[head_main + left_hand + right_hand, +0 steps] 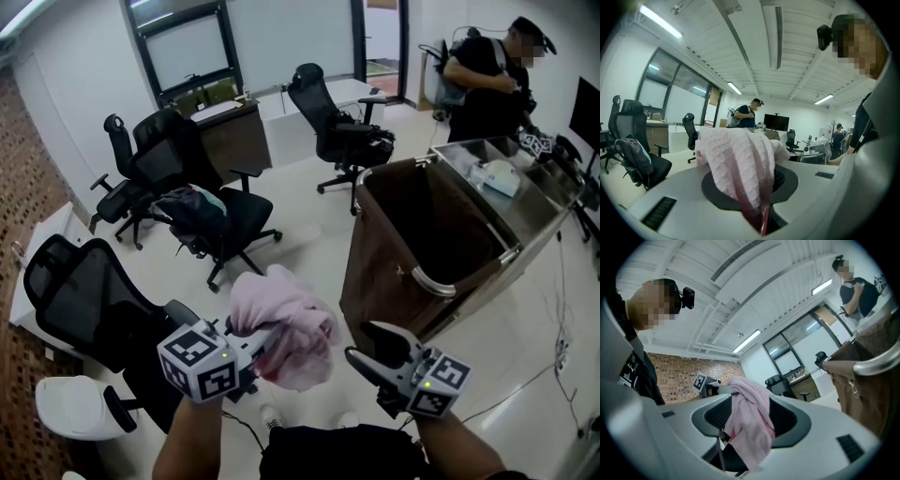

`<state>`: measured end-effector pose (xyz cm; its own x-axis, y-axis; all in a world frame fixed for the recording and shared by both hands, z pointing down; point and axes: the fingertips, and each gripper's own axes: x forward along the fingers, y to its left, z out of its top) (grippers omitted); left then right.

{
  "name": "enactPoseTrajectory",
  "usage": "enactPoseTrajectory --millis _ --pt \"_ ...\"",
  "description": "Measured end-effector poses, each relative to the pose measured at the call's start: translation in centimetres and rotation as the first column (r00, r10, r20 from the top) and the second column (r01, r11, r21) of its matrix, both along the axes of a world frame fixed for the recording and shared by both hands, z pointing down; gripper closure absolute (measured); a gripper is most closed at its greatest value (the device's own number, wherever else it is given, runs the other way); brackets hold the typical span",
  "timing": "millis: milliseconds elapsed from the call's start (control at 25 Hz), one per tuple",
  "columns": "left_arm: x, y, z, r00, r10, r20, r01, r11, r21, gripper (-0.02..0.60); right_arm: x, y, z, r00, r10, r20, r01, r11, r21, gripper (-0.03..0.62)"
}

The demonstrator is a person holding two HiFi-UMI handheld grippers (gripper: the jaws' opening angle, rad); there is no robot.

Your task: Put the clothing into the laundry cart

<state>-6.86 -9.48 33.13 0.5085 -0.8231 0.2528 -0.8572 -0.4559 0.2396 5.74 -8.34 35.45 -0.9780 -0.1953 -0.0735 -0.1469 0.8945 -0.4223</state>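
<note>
A pink garment [286, 328] hangs bunched from my left gripper [255, 345], which is shut on it low in the head view's middle. In the left gripper view the pink garment [740, 164] fills the space between the jaws of the left gripper [759, 208]. My right gripper [364, 345] stands open just right of the cloth, its fingers pointing at it. From the right gripper view the garment [750, 423] drapes in front of the right gripper [745, 437]; no pad visibly presses on it. The brown laundry cart [427, 272] with a metal rim stands open ahead to the right, and the cart [867, 380] is close.
Black office chairs [211, 211] stand ahead left, one carrying a dark bundle [187, 206]. Another chair [80, 300] is close at the left. A person [487, 84] stands beyond the cart by a steel table [525, 178]. Cables [553, 356] lie on the floor right.
</note>
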Motion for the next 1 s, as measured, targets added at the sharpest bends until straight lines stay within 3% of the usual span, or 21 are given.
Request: enactPoseTrajectory --millis 520,760,1000 --pt "2.5 -4.0 -4.5 0.994 0.104 0.042 -0.106 0.992 0.07 0.495 2.7 -1.4 -0.5 0.996 0.084 0.001 -0.084 0.996 0.017 0.336" --pt "4.1 -6.6 -9.1 0.983 0.162 0.09 -0.173 0.976 0.129 0.495 4.2 -1.7 -0.5 0.993 0.119 -0.005 -0.119 0.992 0.047 0.336" --pt "5.3 -9.8 -15.1 0.974 0.21 0.08 -0.221 0.959 0.177 0.495 5.7 -2.4 -0.9 0.988 0.155 0.023 -0.156 0.986 0.066 0.336"
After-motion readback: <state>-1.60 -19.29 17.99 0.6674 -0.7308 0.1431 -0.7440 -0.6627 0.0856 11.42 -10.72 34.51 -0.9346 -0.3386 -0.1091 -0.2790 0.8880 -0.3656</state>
